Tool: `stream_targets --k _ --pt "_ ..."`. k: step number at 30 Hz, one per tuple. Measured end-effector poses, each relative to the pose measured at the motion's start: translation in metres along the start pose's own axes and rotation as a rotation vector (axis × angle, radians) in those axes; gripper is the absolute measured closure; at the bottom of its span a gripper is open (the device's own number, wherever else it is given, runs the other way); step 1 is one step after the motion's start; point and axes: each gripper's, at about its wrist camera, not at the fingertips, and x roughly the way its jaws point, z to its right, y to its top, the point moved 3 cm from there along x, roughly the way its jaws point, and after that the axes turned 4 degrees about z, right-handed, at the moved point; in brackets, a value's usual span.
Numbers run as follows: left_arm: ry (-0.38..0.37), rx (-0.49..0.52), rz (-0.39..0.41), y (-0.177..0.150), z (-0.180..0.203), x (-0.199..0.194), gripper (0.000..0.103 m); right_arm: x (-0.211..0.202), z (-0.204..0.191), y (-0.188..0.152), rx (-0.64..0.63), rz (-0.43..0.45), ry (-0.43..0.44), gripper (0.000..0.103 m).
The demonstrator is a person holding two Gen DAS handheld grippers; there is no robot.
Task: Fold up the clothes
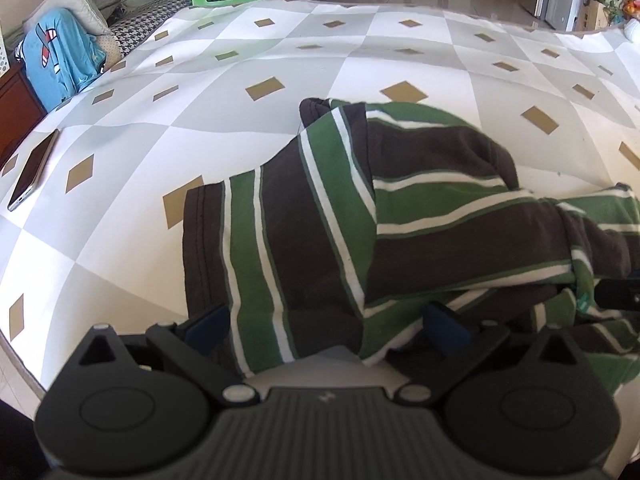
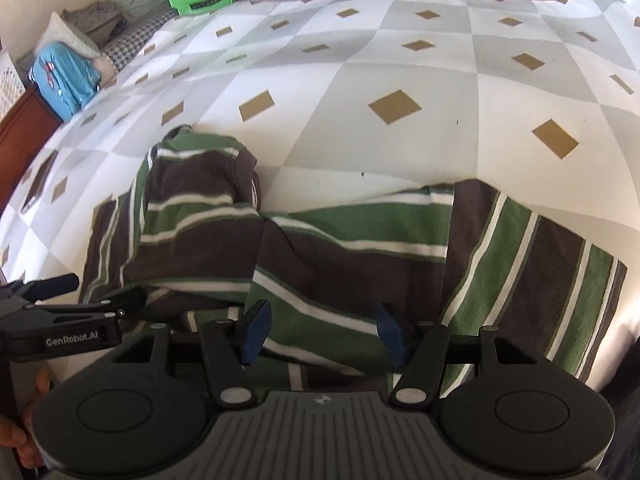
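At near table edge, striped shirt (image 1: 340, 216) lies bunched; checkered cloth (image 1: 280, 60) beyond is bare. Left gripper (image 1: 326, 326) & right gripper (image 2: 322, 334) both spread wide, straddling fabric. Shirt's right end cut off.

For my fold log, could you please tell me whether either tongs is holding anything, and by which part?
Nothing is held. Both the left tongs and right tongs stand open over the near edge of the striped shirt.
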Motion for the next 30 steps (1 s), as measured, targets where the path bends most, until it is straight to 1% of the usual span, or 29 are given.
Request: stream_targets --k 2,4,6,9,11,14,21,26,28,30 --pt "-0.004 -0.008 0.044 0.007 0.001 -0.007 0.000 -0.006 -0.001 0.007 0.012 0.063 0.000 0.044" --pt "0.000 -0.013 0.082 0.014 0.002 -0.013 0.000 -0.008 -0.001 0.012 0.029 0.105 -0.010 0.044" --pt "0.005 -0.014 0.103 0.023 0.004 -0.014 0.000 -0.007 -0.002 0.016 0.040 0.138 -0.016 0.044" --pt "0.010 -0.015 0.085 0.033 0.005 -0.009 0.000 -0.003 -0.003 0.023 0.065 0.176 0.026 0.044" --pt "0.019 -0.013 0.066 0.039 0.004 -0.005 0.000 0.000 -0.003 0.029 0.094 0.191 0.077 0.044" --pt "0.031 0.007 0.039 0.046 0.003 0.001 0.000 0.009 -0.006 0.035 0.117 0.196 0.127 0.044" --pt "0.024 0.048 -0.006 0.059 -0.012 0.008 0.000 0.033 -0.028 0.050 0.036 0.177 0.159 0.044" --pt "0.012 0.072 -0.039 0.068 -0.026 0.011 0.000 0.053 -0.032 0.064 0.054 0.138 0.191 0.044" --pt "0.006 0.073 -0.040 0.071 -0.031 0.013 0.000 0.061 -0.032 0.070 0.065 0.119 0.207 0.044" --pt "0.002 0.061 -0.019 0.072 -0.037 0.015 0.000 0.069 -0.032 0.075 0.074 0.099 0.221 0.044"
